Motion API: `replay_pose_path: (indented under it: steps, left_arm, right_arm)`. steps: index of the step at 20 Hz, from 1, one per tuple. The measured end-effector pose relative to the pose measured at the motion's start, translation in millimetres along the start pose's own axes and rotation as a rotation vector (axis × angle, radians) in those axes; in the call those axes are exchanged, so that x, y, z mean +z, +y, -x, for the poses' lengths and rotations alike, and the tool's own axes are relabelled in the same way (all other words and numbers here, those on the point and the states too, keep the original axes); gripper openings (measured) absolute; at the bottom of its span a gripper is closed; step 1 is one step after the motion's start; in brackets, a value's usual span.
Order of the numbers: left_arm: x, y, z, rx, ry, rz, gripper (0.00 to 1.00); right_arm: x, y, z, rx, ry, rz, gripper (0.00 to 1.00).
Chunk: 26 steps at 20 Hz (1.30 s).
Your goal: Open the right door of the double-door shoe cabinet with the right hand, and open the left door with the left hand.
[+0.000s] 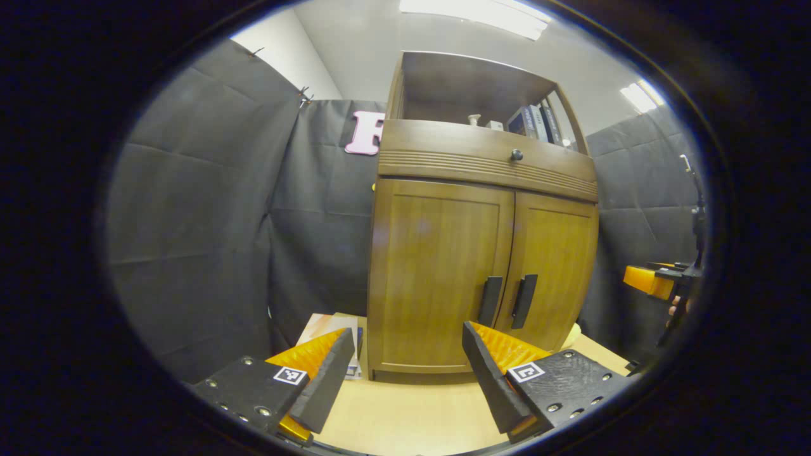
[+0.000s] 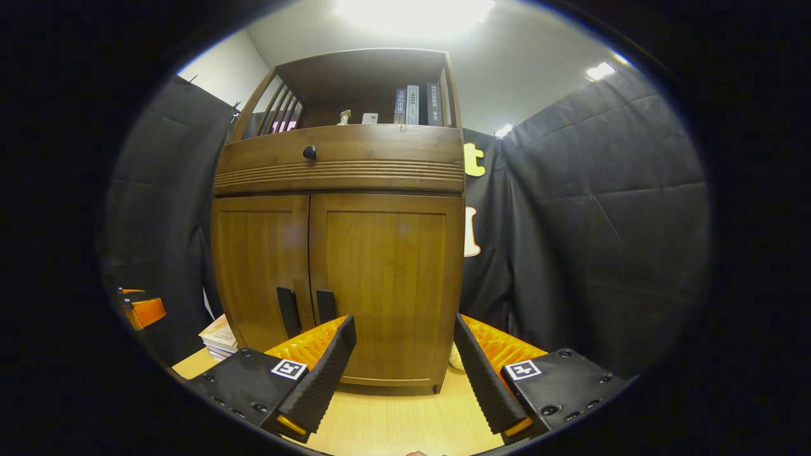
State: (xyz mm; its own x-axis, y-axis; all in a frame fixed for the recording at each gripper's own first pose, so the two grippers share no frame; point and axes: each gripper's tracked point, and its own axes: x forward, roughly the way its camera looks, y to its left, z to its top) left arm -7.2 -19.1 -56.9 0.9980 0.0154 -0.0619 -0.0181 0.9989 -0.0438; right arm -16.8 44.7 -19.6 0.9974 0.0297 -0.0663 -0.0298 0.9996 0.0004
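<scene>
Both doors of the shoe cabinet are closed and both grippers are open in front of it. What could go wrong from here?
1. The two door handles, right and left, stand close together, so the right gripper might catch the wrong one.
2. The left gripper heads for the same narrow spot; the grippers may collide.
3. The stack of books lies beside the cabinet, where the left door could perhaps hit it when swinging open.
</scene>
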Motion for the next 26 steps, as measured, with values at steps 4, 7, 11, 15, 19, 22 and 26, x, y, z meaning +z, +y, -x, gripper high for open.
replay_pose_path:
  steps: [4, 7, 11, 15, 19, 22, 26]
  left_arm:
    - [-1, 1, -2, 0.035, 0.008, 0.009, 1.00]
    - [-2, 5, -2, 0.056, 0.008, 0.002, 1.00]
    - [-7, 10, -3, 0.087, 0.024, -0.026, 1.00]
    - [-12, 10, -1, 0.102, 0.046, 0.014, 0.99]
    - [-19, 10, -1, 0.117, 0.064, 0.039, 0.99]
    - [-29, 12, -3, 0.136, 0.097, 0.010, 1.00]
    - [-35, 16, -5, 0.150, 0.103, -0.009, 1.00]
  right_arm:
    - [3, 16, -12, 0.030, 0.004, -0.006, 0.97]
    - [10, 29, -23, 0.053, -0.003, -0.004, 0.97]
    - [14, 48, -43, 0.080, -0.006, -0.001, 0.98]
    - [13, 62, -68, 0.090, -0.012, 0.025, 0.97]
    - [5, 80, -91, 0.111, 0.019, -0.002, 0.98]
    - [-2, 95, -106, 0.131, 0.045, -0.015, 0.98]
    - [-20, 110, -130, 0.136, 0.087, -0.026, 0.97]
